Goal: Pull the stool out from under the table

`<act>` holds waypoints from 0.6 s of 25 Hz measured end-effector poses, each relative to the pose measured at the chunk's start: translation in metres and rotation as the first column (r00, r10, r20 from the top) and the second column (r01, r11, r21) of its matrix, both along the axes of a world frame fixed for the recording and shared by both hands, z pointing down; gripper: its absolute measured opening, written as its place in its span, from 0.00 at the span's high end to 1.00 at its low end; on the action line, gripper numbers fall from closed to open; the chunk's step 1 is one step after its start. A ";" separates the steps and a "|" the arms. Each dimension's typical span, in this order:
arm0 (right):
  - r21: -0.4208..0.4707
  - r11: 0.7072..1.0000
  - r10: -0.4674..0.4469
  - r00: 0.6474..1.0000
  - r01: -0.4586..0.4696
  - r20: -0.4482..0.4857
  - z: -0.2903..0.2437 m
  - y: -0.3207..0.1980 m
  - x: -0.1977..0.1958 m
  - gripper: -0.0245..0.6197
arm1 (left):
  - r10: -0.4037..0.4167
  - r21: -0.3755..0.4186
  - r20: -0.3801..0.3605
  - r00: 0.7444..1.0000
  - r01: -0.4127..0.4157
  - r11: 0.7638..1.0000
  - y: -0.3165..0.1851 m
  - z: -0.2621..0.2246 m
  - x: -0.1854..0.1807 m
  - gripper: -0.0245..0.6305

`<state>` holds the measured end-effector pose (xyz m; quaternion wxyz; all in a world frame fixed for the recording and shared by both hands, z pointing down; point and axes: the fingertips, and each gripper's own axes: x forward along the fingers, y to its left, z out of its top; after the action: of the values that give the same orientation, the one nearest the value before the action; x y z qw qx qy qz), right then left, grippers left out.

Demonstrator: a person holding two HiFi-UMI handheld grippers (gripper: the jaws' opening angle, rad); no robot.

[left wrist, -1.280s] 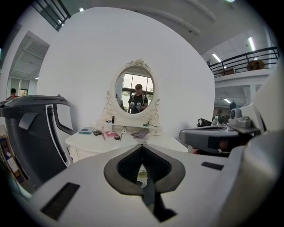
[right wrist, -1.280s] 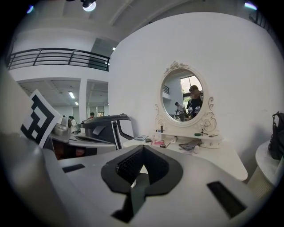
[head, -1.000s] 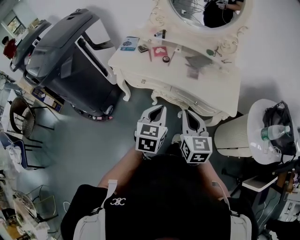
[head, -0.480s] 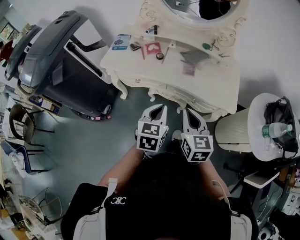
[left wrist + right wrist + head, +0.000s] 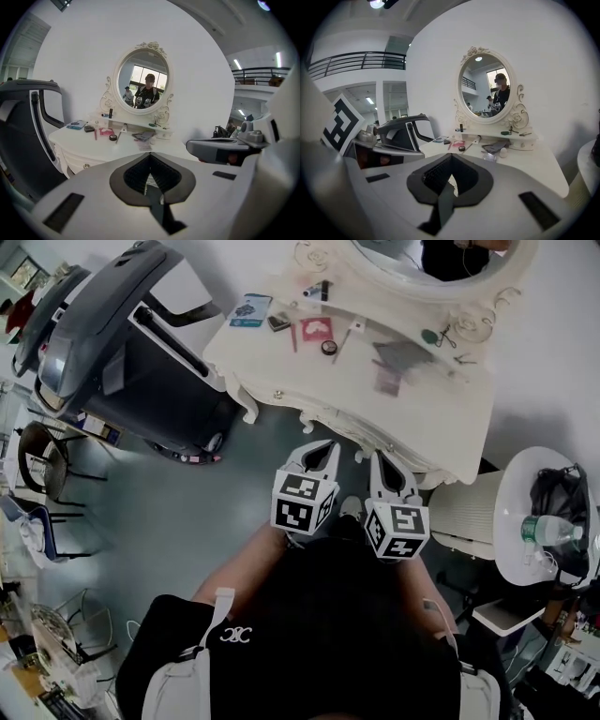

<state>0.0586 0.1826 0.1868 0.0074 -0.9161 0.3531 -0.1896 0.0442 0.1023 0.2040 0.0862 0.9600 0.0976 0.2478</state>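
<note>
One white dressing table [image 5: 427, 404] with an oval mirror [image 5: 417, 257] stands against the wall. The stool lies hidden beneath the tabletop and cannot be made out in any view. Just before the table's front edge, the left gripper [image 5: 322, 450] and right gripper [image 5: 383, 465] are held side by side, each with jaws clenched together on nothing.

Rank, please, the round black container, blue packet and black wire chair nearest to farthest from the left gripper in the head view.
1. Round black container: tabletop, ahead of left gripper.
2. Blue packet: tabletop's left end.
3. Black wire chair: floor, far left.
</note>
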 end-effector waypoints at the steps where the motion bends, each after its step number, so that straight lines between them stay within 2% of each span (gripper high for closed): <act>1: -0.001 1.000 -0.008 1.000 0.008 0.002 0.000 -0.001 0.005 0.95 | -0.009 -0.005 0.004 1.000 0.009 1.000 -0.001 0.000 0.004 0.96; 15: -0.007 0.988 -0.151 0.987 0.151 0.049 0.014 -0.004 0.084 0.95 | -0.143 0.018 0.054 0.988 0.142 0.990 0.002 0.013 0.070 0.96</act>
<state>0.1424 0.1785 0.2006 -0.0034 -0.8820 0.4202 -0.2134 0.1144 0.1039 0.2171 0.0995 0.9579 0.0246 0.2683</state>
